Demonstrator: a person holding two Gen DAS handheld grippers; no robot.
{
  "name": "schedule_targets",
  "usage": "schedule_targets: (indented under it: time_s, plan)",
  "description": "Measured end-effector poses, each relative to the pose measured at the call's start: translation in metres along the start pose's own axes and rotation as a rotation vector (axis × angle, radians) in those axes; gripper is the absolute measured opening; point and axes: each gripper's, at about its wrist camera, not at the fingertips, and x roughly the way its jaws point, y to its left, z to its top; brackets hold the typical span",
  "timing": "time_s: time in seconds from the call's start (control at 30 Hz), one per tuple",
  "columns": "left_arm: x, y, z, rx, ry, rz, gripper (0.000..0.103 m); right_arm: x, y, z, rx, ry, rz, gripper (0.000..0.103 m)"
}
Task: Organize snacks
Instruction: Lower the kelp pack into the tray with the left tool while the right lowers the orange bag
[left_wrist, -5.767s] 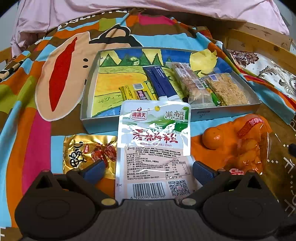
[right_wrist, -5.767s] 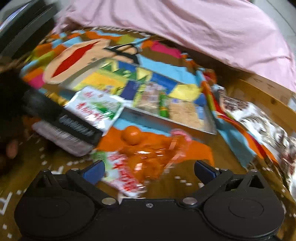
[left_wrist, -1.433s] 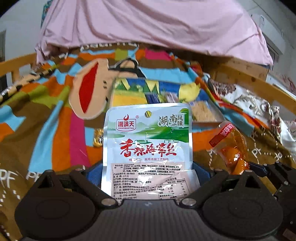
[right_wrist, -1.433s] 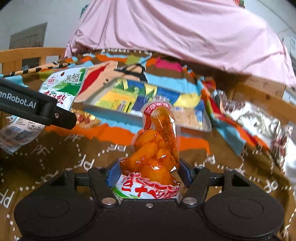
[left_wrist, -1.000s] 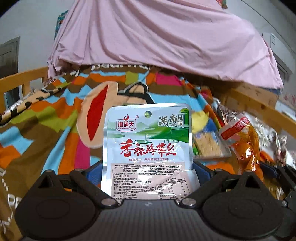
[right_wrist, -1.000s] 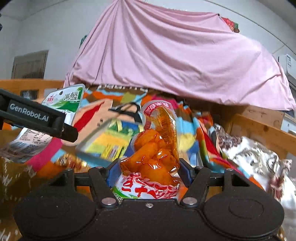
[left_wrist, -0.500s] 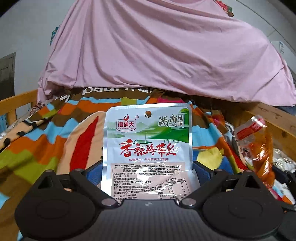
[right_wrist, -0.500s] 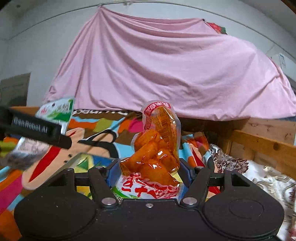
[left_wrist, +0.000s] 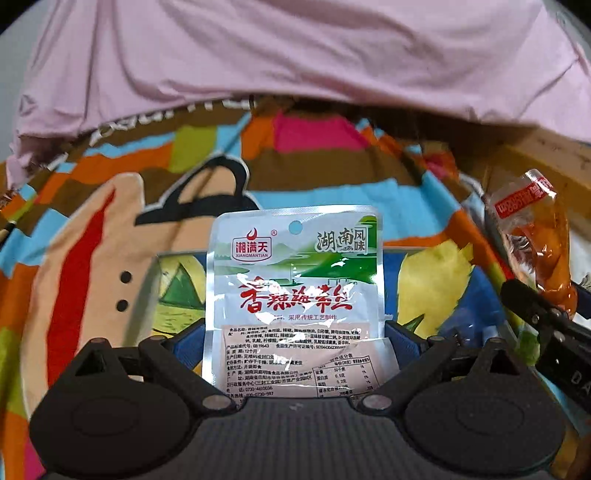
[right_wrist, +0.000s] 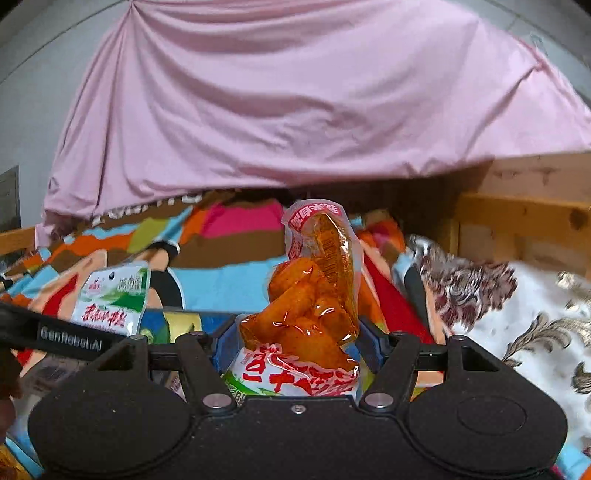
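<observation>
The white-and-green snack packet (left_wrist: 293, 291) stands upright, clamped by its lower edges in the left gripper (left_wrist: 295, 338), above the picture-lined tray (left_wrist: 432, 273). To its right, the orange snack pouch (right_wrist: 314, 306), clear with orange chunks inside, is pinched upright in the right gripper (right_wrist: 295, 347), near the tray's right end. Both are held over a colourful patterned blanket (left_wrist: 207, 147) on a bed. A pink sheet (right_wrist: 295, 96) hangs behind, and a wooden frame (right_wrist: 524, 218) borders the right.
</observation>
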Motion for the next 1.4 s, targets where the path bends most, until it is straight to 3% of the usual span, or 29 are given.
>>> schedule_targets:
  time_s: [0.13, 0.23, 0.4, 0.73, 1.03, 1.23, 1.4]
  plan:
    - [0.02, -0.001, 0.005, -0.019, 0.048, 0.007, 0.098, 0.016, -0.003, -0.008, 0.002, 0.066, 0.024, 0.067]
    - [0.031, -0.007, 0.008, 0.032, 0.078, 0.035, 0.098, 0.022, -0.002, -0.012, 0.004, 0.097, 0.039, 0.068]
    - [0.053, -0.014, 0.009, 0.052, 0.183, 0.076, 0.098, 0.036, -0.004, -0.018, 0.008, 0.148, 0.067, 0.068]
    - [0.061, -0.022, 0.019, 0.082, 0.191, 0.066, 0.098, 0.049, -0.001, -0.024, -0.013, 0.193, 0.08, 0.07]
    - [0.073, -0.01, 0.023, -0.044, 0.221, 0.029, 0.099, 0.053, -0.004, -0.027, 0.006, 0.207, 0.08, 0.073]
    - [0.075, -0.007, 0.024, -0.071, 0.228, 0.024, 0.099, 0.053, -0.005, -0.026, 0.012, 0.206, 0.081, 0.073]
    - [0.077, -0.004, 0.023, -0.106, 0.244, 0.018, 0.1, 0.052, -0.005, -0.026, 0.014, 0.199, 0.078, 0.08]
